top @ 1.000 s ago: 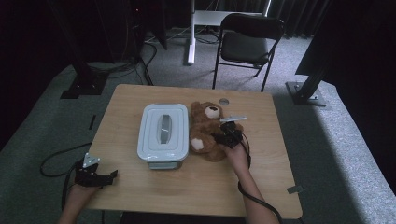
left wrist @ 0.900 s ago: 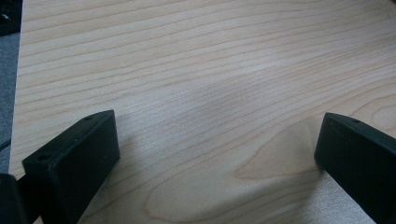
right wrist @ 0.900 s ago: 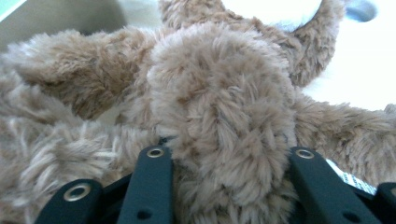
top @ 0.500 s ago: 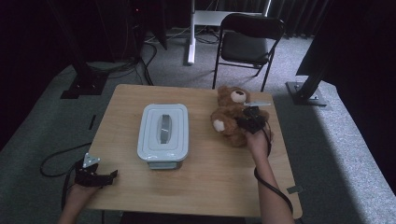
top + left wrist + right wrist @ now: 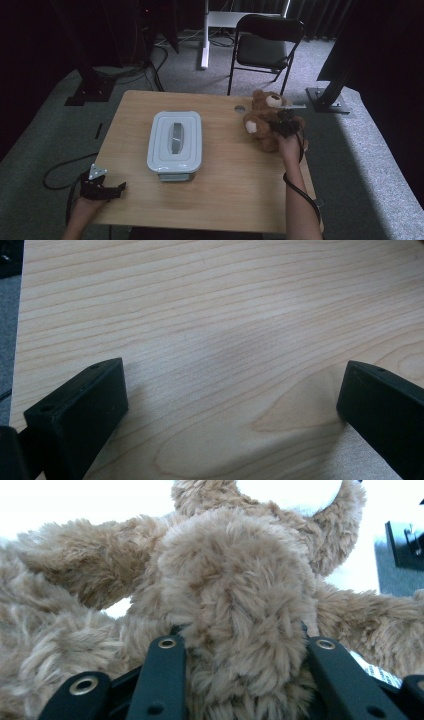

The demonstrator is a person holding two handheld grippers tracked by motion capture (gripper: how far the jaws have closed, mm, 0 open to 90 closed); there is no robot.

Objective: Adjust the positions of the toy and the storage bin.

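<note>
A brown teddy bear (image 5: 259, 126) is at the table's right edge, past the far right of the box. My right gripper (image 5: 285, 123) is shut on it. In the right gripper view the two black jaws squeeze a thick furry limb of the bear (image 5: 235, 595) between them, right gripper (image 5: 245, 647). Whether the bear rests on the wood or hangs just above it, I cannot tell. My left gripper (image 5: 116, 188) lies at the table's near left corner. Its jaws stand wide open over bare wood, left gripper (image 5: 235, 385).
A grey lidded box (image 5: 175, 140) with a handle on top stands left of the middle of the wooden table (image 5: 235, 195). A small round disc (image 5: 240, 108) sits near the far edge. A black folding chair (image 5: 267, 45) stands behind the table.
The right gripper has carried the bear from beside the box rightward and away, to the table's right edge. The left gripper has stayed put.
</note>
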